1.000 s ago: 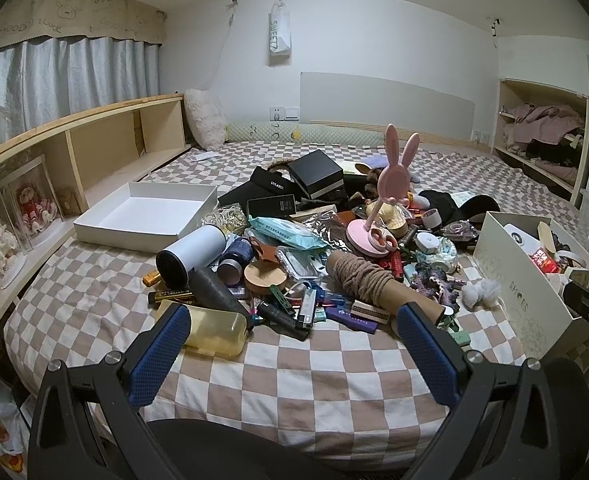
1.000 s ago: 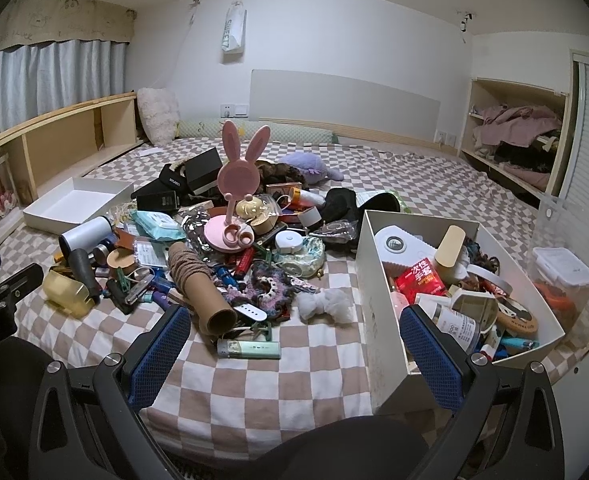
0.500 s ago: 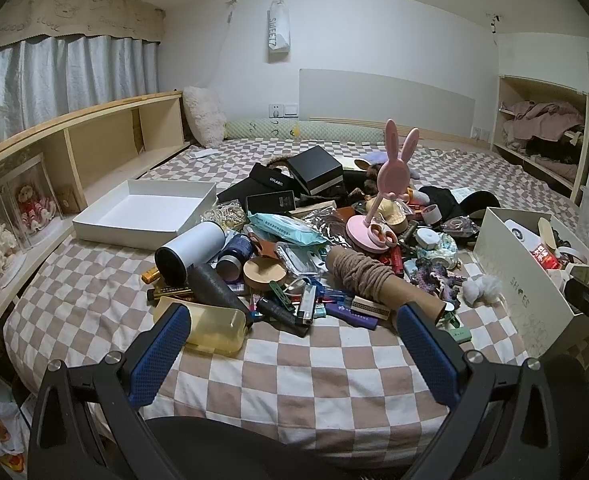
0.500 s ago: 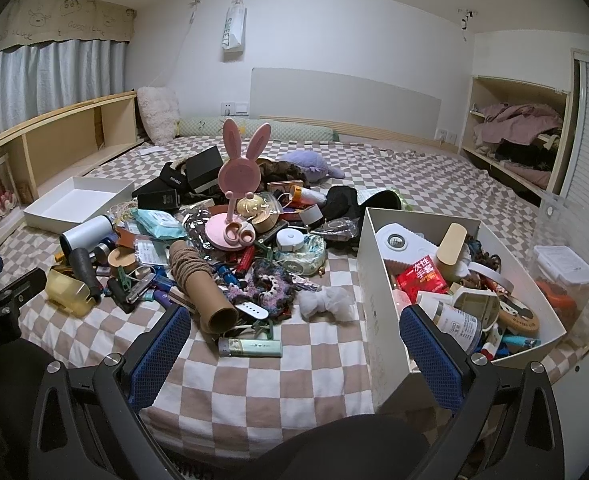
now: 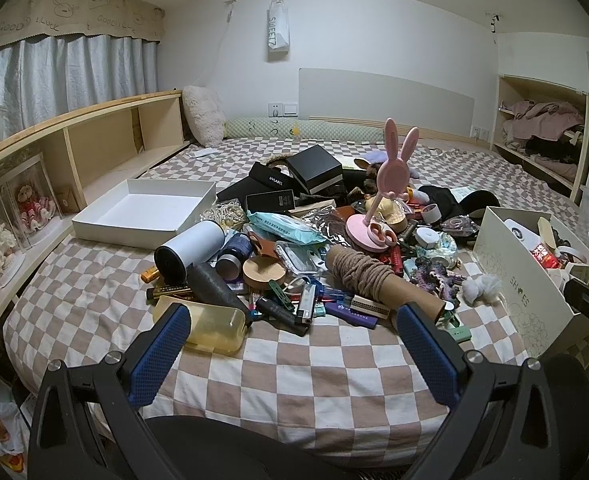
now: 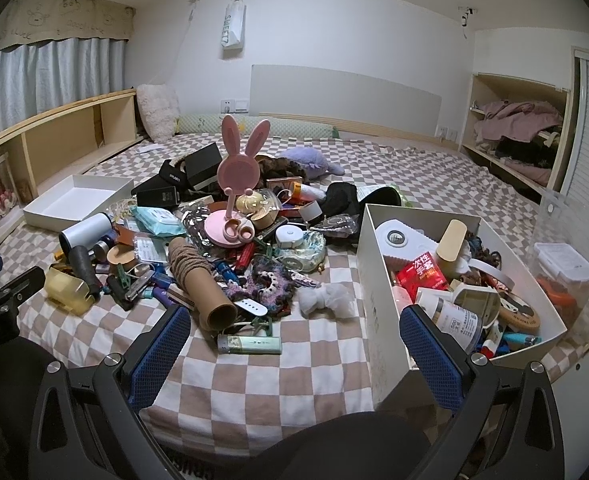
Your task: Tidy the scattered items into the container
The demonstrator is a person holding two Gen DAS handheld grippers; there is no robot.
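Observation:
A pile of scattered items lies on the checkered bed: a pink bunny-ear mirror (image 5: 392, 168) (image 6: 238, 168), a cardboard tube wrapped in brown cord (image 5: 378, 280) (image 6: 198, 280), a white cylinder (image 5: 190, 246), a yellow translucent box (image 5: 210, 326), a green lighter (image 6: 250, 345). The white shoebox container (image 6: 378, 280) (image 5: 514, 280) on the right holds several items. My left gripper (image 5: 290, 344) is open and empty, near the front edge of the bed. My right gripper (image 6: 290, 344) is open and empty, between the pile and the container.
An empty white box lid (image 5: 142, 212) lies left of the pile. Wooden shelves (image 5: 94, 148) run along the left side. A clear lidded tub (image 6: 566, 276) sits right of the container. The left gripper's body (image 6: 2, 300) shows at the left of the right wrist view.
Both views have shifted only slightly; the grippers stay open and nothing on the bed has moved.

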